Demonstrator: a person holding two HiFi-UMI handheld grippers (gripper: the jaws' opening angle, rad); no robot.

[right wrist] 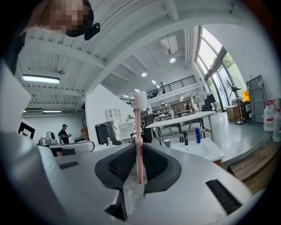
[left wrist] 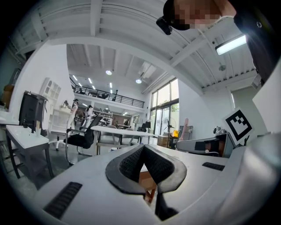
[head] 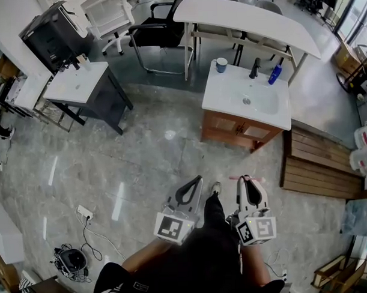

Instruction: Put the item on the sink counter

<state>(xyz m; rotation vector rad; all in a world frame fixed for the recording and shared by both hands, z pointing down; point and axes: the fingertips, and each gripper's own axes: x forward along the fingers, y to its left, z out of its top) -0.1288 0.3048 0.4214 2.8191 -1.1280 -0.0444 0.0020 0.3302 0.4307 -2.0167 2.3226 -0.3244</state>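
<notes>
A pink toothbrush (right wrist: 138, 132) stands upright between the jaws of my right gripper (right wrist: 139, 151), bristle head at the top. In the head view the right gripper (head: 248, 180) is shut on the toothbrush (head: 245, 178) low in the frame, well short of the white sink counter (head: 221, 95) on its wooden cabinet. The counter (right wrist: 206, 151) carries a blue cup (head: 221, 64), a black faucet (head: 254, 67) and a blue bottle (head: 275, 74). My left gripper (head: 194, 183) is beside the right one, and its jaws (left wrist: 143, 149) meet with nothing between them.
A long white table (head: 245, 17) and a black chair (head: 161, 29) stand behind the sink. A second white-topped dark cabinet (head: 79, 83) is at far left. A wooden platform (head: 319, 162) lies right of the sink. A power strip (head: 85, 211) and cables lie on the floor.
</notes>
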